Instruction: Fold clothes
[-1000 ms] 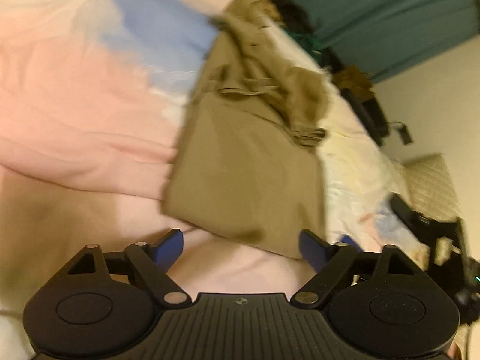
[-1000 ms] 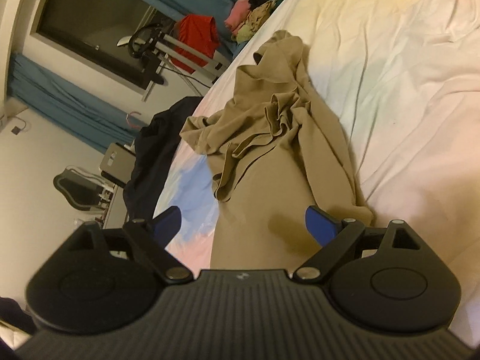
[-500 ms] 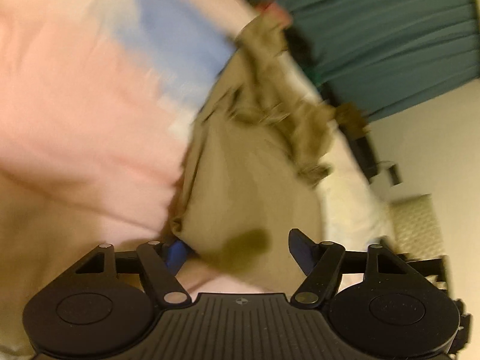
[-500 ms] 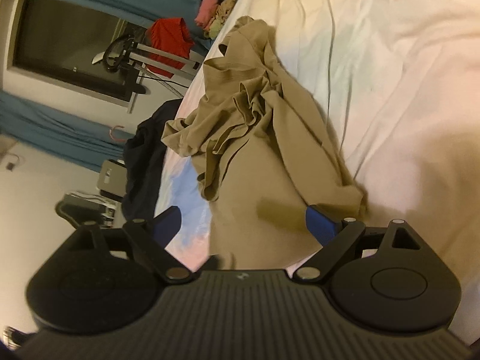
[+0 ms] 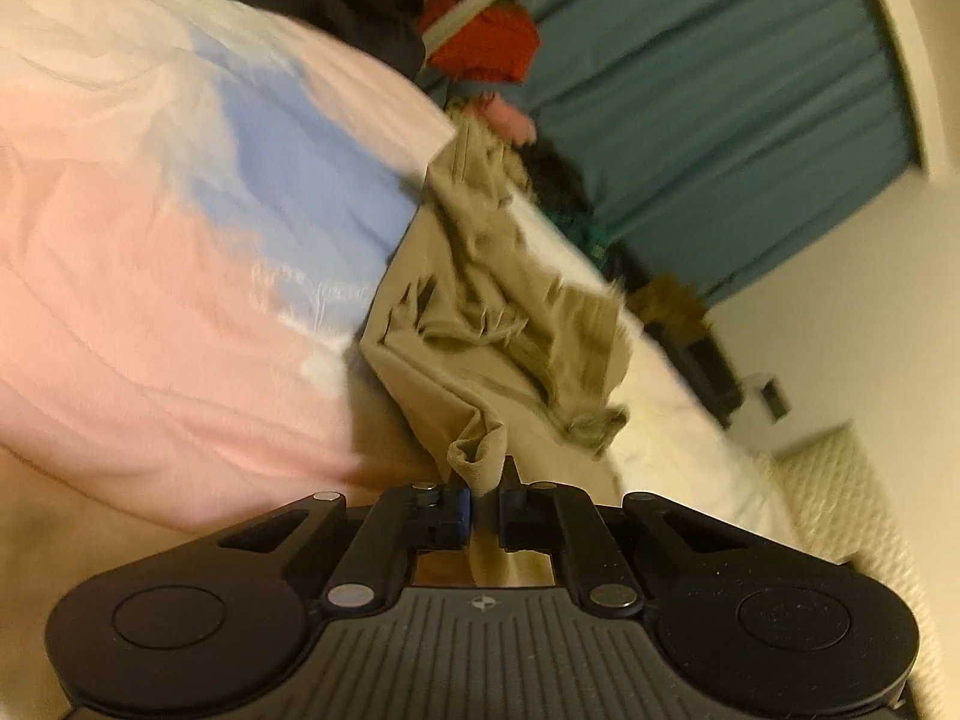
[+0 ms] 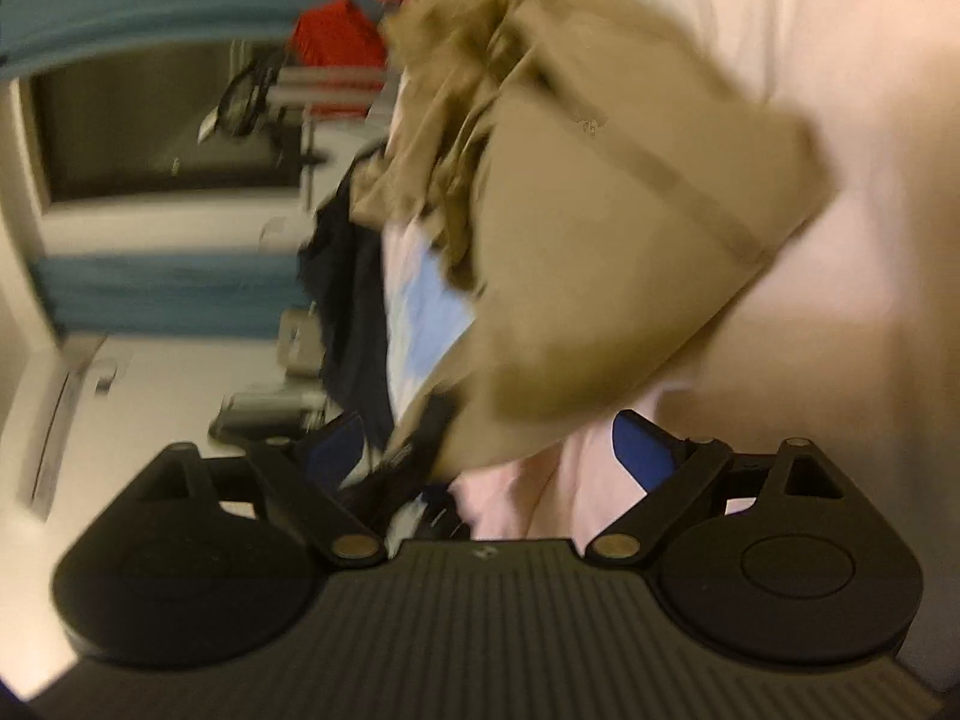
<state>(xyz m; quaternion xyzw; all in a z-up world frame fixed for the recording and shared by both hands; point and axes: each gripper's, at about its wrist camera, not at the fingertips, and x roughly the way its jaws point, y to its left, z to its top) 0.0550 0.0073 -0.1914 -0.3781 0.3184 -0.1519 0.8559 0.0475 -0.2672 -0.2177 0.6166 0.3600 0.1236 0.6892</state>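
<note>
A crumpled tan garment (image 5: pixel 510 330) lies on a bed sheet (image 5: pixel 150 300) patterned pink, blue and white. My left gripper (image 5: pixel 483 504) has its jaws closing, and the pads pinch a bunched near corner of the garment. In the right wrist view the tan garment (image 6: pixel 600 240) is blurred and fills the middle, its lower edge hanging just above my right gripper (image 6: pixel 492 450). That gripper is open, with its blue pads wide apart over the pale sheet (image 6: pixel 840 30). A dark blurred shape sits between its fingers; I cannot tell what it is.
Teal curtains (image 5: pixel 720 90) hang beyond the bed, with a red garment (image 5: pixel 486 42) and dark clothes (image 5: pixel 558 180) piled at the far edge. A quilted cushion (image 5: pixel 840 510) lies to the right. A dark garment (image 6: pixel 348 300) drapes the bed's side below a window (image 6: pixel 150 120).
My left gripper went from wide open to pinched on the garment's near corner. The right gripper sank and rolled, and the garment now looms closer and blurred in its view.
</note>
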